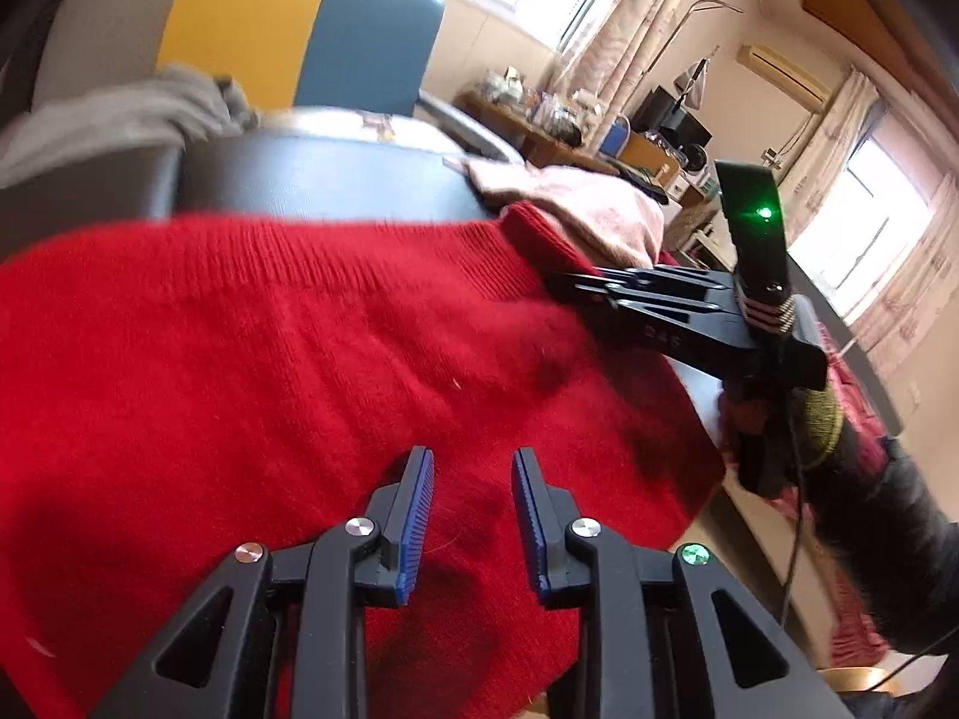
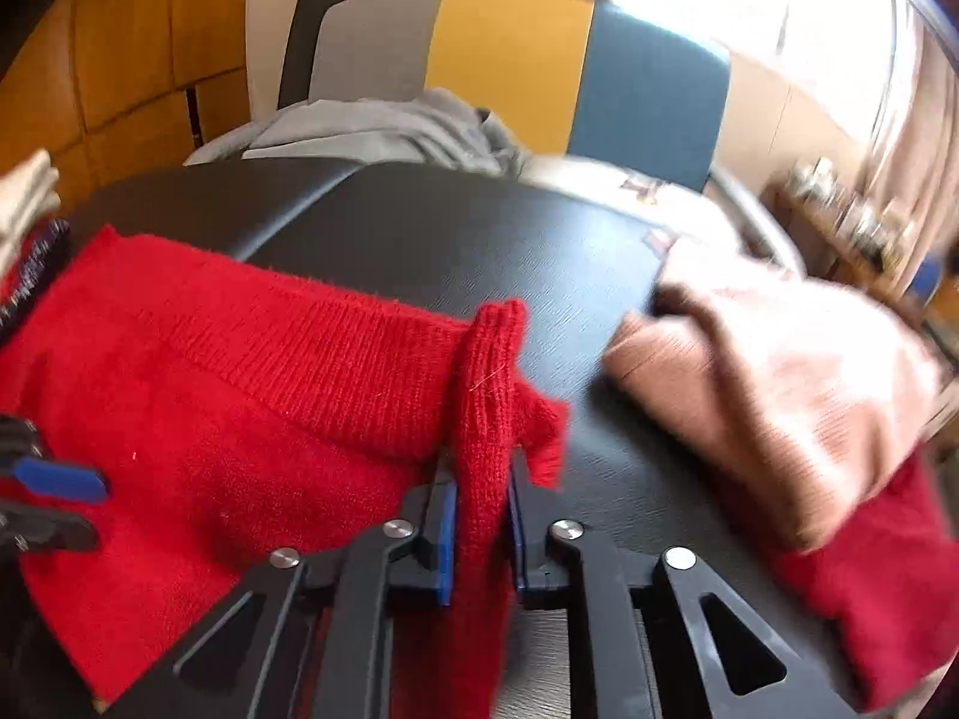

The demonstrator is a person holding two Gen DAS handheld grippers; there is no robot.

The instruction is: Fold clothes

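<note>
Red knit sweater point(image 2: 198, 419) lying spread across the black tabletop point(image 2: 467, 239), ribbed hem running along its far edge, body filling most of the left wrist view point(image 1: 270, 359). One ribbed cuff point(image 2: 488, 371) standing bunched up at the sweater's right edge, fabric trailing down between blue pads. Right gripper point(image 2: 482, 515) pinching that cuff, jaws pressed close on the knit with the red strip filling the gap. Seen from the left wrist camera too, the right gripper point(image 1: 575, 287) reaching in from the right, its tips buried at the sweater's far corner, green light glowing on its body.

Left gripper point(image 1: 473, 515) hovering over the near part of the sweater, jaws spread, blue pads point(image 1: 419, 515) apart with only red knit showing between them, gripping nothing. Its blue fingertip point(image 2: 60, 479) poking in at the left edge of the right wrist view.

Folded pink sweater point(image 2: 779, 383) sitting to the right on the tabletop, just beside the cuff but apart from it, lying over another dark red garment point(image 2: 887, 587). Grey clothing point(image 2: 383, 132) heaped beyond the table's far edge, in front of a chair back point(image 2: 509, 60) striped grey, yellow and blue. Bright windows with curtains point(image 1: 605, 30) glaring behind.
</note>
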